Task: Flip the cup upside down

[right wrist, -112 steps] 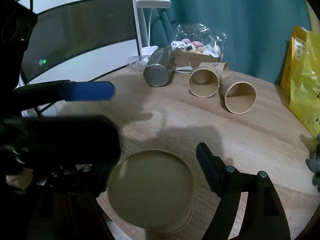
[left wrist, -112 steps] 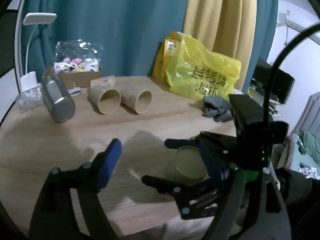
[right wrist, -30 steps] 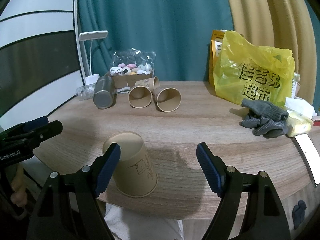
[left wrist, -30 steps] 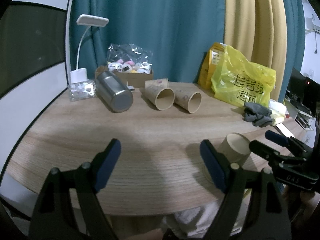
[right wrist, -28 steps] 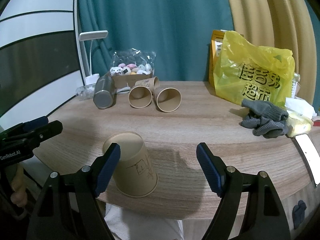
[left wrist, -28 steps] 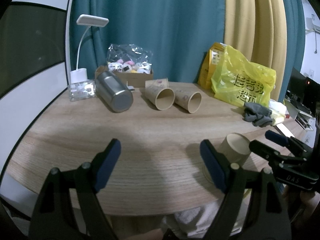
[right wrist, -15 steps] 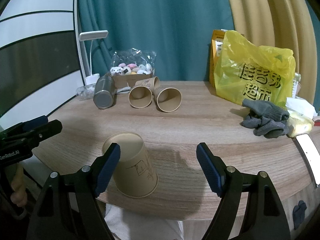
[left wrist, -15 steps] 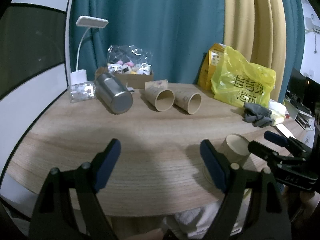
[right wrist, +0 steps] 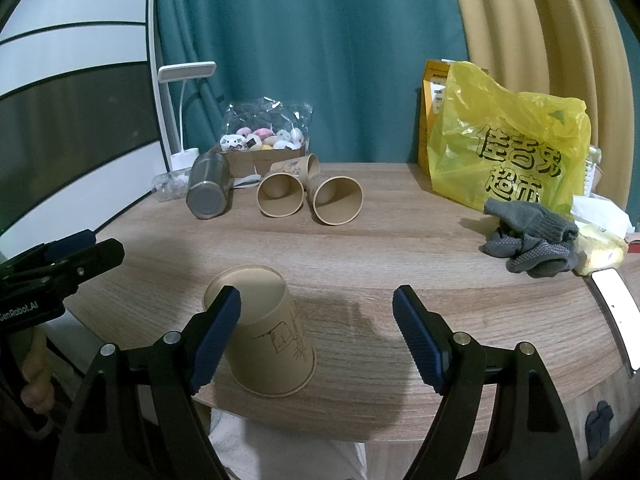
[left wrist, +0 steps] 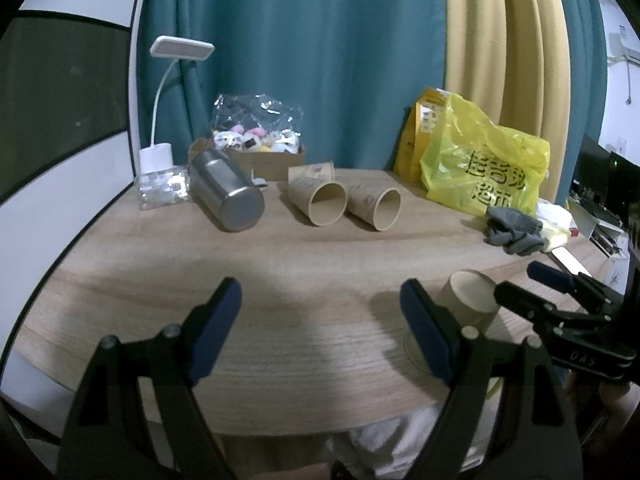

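A brown paper cup (right wrist: 266, 332) stands upside down, mouth on the table, near the front edge of the wooden table (right wrist: 400, 240). It also shows in the left wrist view (left wrist: 470, 298) behind my left gripper's right finger. My right gripper (right wrist: 316, 332) is open and empty, held back from the table edge, with its left finger in front of the cup. My left gripper (left wrist: 320, 328) is open and empty, low at the front edge, left of the cup. Each gripper shows at the edge of the other's view.
Two paper cups (right wrist: 280, 196) (right wrist: 336, 198) lie on their sides at the back beside a lying steel tumbler (right wrist: 208, 190). Behind them are a box of small toys (right wrist: 262, 148) and a lamp (right wrist: 184, 112). A yellow bag (right wrist: 516, 152) and grey gloves (right wrist: 528, 236) are at right.
Since 3.7 s ago both grippers have drawn back from the upturned cup to the table's front edge. In the last second almost nothing has moved.
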Demonstrator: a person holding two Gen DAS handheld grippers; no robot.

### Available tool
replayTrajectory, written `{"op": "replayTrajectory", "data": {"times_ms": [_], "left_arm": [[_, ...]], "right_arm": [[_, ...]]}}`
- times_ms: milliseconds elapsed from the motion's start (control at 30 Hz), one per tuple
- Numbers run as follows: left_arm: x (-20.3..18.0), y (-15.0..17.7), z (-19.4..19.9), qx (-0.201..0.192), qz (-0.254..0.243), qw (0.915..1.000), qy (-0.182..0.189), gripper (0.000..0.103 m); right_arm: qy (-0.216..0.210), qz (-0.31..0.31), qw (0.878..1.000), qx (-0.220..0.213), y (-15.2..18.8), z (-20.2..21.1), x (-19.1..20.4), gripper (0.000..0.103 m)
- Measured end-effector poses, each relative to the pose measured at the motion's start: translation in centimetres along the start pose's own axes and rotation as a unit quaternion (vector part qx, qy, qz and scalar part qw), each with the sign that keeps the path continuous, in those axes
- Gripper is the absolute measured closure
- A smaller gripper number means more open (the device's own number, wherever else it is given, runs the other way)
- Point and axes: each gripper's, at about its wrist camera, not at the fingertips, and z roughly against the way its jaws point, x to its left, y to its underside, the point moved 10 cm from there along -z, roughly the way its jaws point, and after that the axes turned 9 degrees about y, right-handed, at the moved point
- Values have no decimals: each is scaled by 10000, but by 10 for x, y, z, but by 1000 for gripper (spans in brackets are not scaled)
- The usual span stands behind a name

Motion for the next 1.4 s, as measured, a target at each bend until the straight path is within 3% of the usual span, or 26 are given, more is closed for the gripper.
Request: {"op": "replayTrajectory", "data": {"times_ms": [1400], "left_arm": [[-8, -2, 2, -103, -24, 9999, 63, 14]], "right_arm": [[-10, -10, 10000, -5, 0, 1, 1, 22]]}}
